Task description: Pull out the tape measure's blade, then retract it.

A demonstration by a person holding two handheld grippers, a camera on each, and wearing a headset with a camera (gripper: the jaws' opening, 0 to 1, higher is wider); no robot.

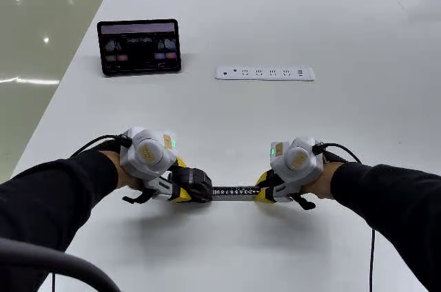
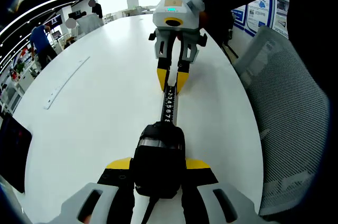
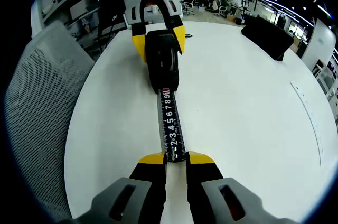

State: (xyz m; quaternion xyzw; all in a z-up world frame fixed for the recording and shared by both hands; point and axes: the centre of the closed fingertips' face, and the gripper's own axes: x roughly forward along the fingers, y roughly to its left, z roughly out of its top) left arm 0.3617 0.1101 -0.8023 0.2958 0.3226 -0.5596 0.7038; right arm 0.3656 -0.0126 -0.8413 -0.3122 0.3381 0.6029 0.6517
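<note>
A black tape measure (image 1: 193,184) lies low over the white table (image 1: 289,120), with my left gripper (image 1: 180,189) shut on its case (image 2: 157,159). Its blade (image 1: 236,192) runs out a short way to the right, showing printed numbers (image 3: 171,129). My right gripper (image 1: 264,194) is shut on the blade's end (image 3: 173,156), its yellow-tipped fingers (image 3: 153,159) pinching it. In the left gripper view the right gripper (image 2: 172,78) faces me along the blade (image 2: 168,109). In the right gripper view the left gripper (image 3: 158,42) holds the case (image 3: 162,65).
A dark tablet (image 1: 139,46) stands propped at the back left of the table. A white power strip (image 1: 265,73) lies behind the grippers at centre. A grey mesh chair (image 2: 288,123) stands beside the table's near edge. People are in the room beyond.
</note>
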